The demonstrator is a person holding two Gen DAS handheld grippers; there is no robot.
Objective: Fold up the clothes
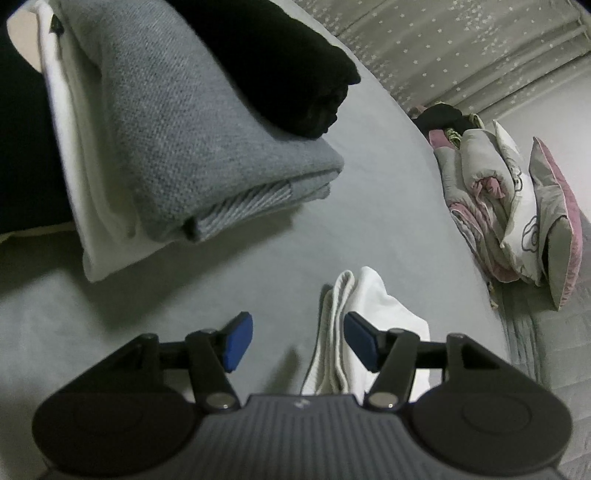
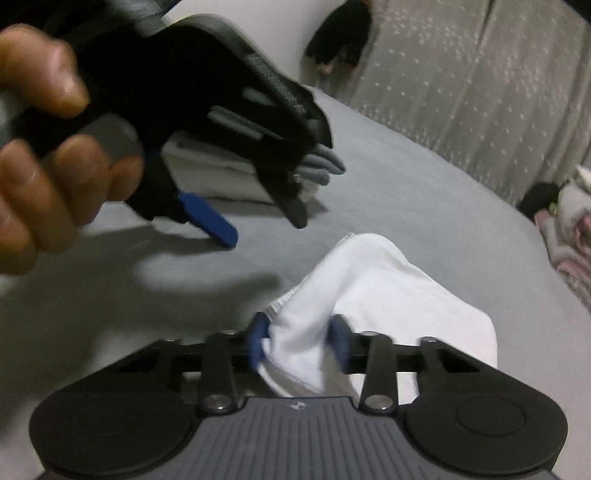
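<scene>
A small folded white garment lies on the grey bed sheet. My right gripper is shut on its near edge, with cloth bunched between the blue pads. In the left wrist view the same white garment sits just past the right finger of my left gripper, which is open with nothing between its pads. In the right wrist view, a hand holds the left gripper above the sheet. A stack of folded clothes lies at the upper left: white at the bottom, grey in the middle, black on top.
Rolled quilts and pillows in grey, white and pink are heaped at the bed's right side. A star-patterned grey curtain hangs behind. A dark item sits at the far edge. Bare sheet lies between the stack and the white garment.
</scene>
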